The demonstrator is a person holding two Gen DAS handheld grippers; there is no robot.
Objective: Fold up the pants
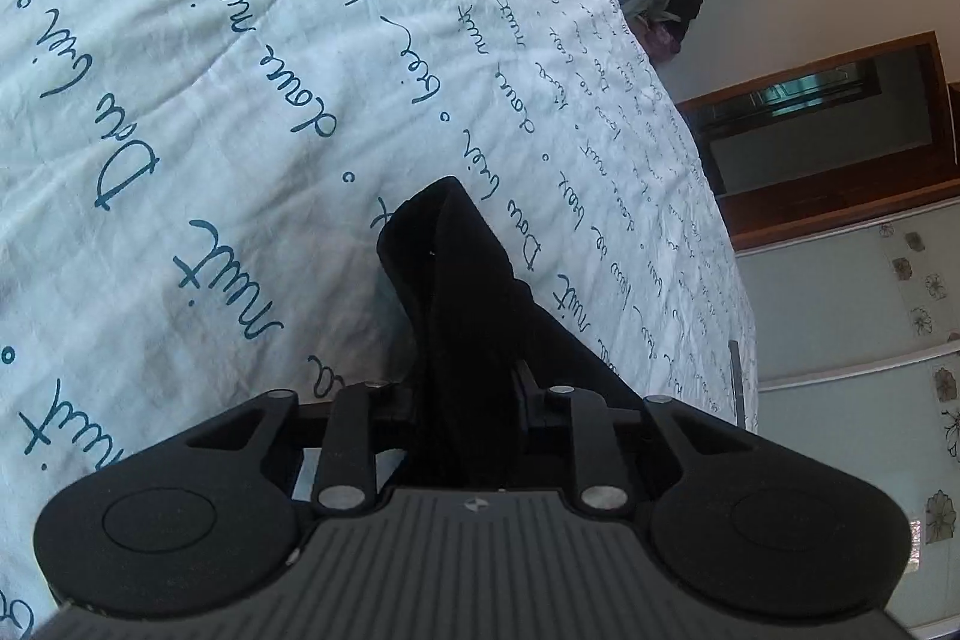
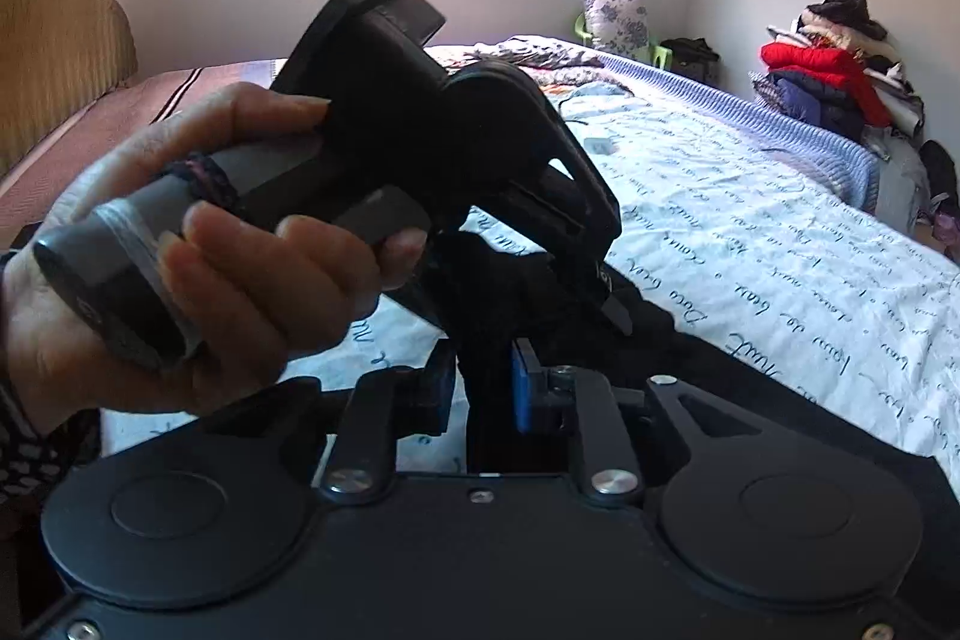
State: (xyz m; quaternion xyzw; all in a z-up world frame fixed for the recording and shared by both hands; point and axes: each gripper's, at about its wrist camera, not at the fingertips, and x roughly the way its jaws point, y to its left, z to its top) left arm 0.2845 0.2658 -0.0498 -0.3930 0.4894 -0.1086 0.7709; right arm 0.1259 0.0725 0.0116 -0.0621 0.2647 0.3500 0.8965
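Pale blue quilt (image 1: 210,70) with dark script lettering is covering the bed, a heap of clothes (image 2: 840,64) sitting beyond its far edge by the wall. Black pants (image 1: 456,268) are hanging bunched just above the quilt, gripped at both ends. Left gripper (image 1: 465,400) is pinching a fold of the pants, jaws nearly together. Right gripper (image 2: 480,382), blue pads (image 2: 521,388) showing, is clamping the same dark cloth. Left hand (image 2: 198,244) is wrapping the other gripper's grey handle.
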